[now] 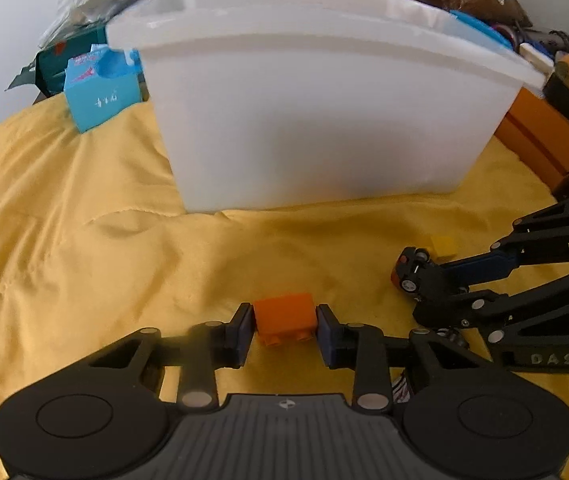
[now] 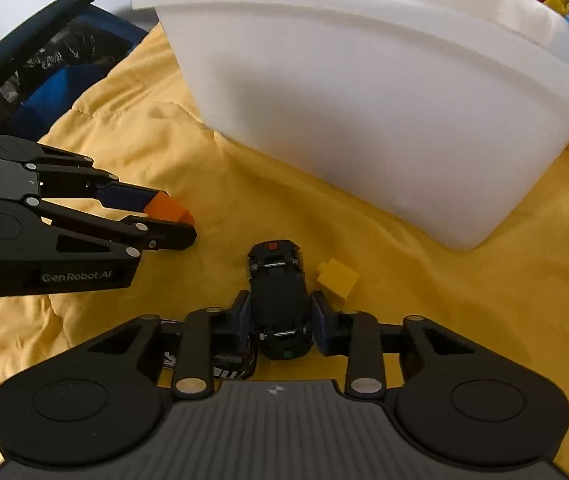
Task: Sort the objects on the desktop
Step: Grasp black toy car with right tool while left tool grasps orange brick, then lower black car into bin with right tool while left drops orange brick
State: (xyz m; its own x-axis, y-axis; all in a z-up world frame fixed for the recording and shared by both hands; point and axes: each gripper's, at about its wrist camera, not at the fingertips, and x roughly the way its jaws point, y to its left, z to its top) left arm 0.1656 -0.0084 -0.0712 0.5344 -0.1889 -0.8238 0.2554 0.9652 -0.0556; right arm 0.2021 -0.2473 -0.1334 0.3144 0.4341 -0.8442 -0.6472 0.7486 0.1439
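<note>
Both grippers are working low over the yellow cloth (image 1: 84, 240), in front of the white bin (image 1: 316, 112).

Step in hand, by my reading: carrying both picks up and over the bin's rim. To do it well, lift straight before moving forward, since the near wall is tall and close. Keep the squeeze steady; both loads are small and could twist out. Clearing the rim one hand at a time would stop the grippers crowding each other.

Left gripper (image 1: 284, 326): narrowed around the orange brick (image 1: 284, 316), pads touching its two side faces, studs pointing toward the camera. The right wrist view is showing the brick sticking out past the fingertips, off the cloth as far as I can tell.

Right gripper (image 2: 280, 320): closed partway on the toy car (image 2: 278, 300), which is lying belly-up, wheels and axles showing. Pads are pressing its flanks near the rear end.

Yellow brick (image 2: 338, 278) is sitting loose on the cloth just beside the car, not yet picked.
</note>
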